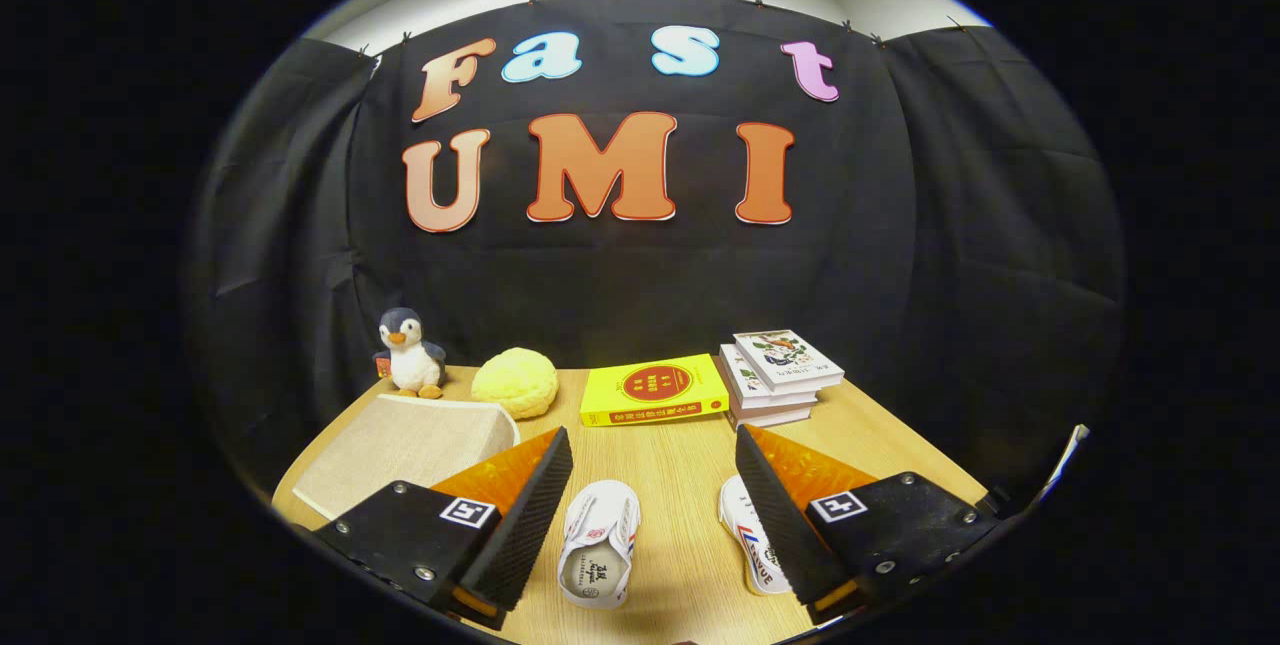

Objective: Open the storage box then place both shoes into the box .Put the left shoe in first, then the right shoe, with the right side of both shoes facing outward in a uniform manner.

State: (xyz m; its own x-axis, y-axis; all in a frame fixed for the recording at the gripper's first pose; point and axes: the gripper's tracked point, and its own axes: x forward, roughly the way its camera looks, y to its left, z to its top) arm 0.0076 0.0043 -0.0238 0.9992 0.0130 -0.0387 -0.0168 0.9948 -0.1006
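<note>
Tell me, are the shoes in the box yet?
Not yet. Nothing looks done: the beige storage box looks closed, and both white shoes lie on the wooden table. The gripper is open, holding nothing, one shoe between its fingers. Still left: opening the box, then left shoe, then right shoe.

On the desk (690, 455), two shoes are laid side by side: one shoe (598, 545) between the fingers of the gripper (655, 515), which are spread wide, the other shoe (752, 545) partly hidden behind the right finger. Beyond the left finger a storage box (405, 445) is set. Behind it, at the desk's back edge, a plush penguin (410, 353) is stood, with a round plush (514, 382) to its right. Further right a single book (655, 390) is laid, then a stack of books (780, 377).
</note>
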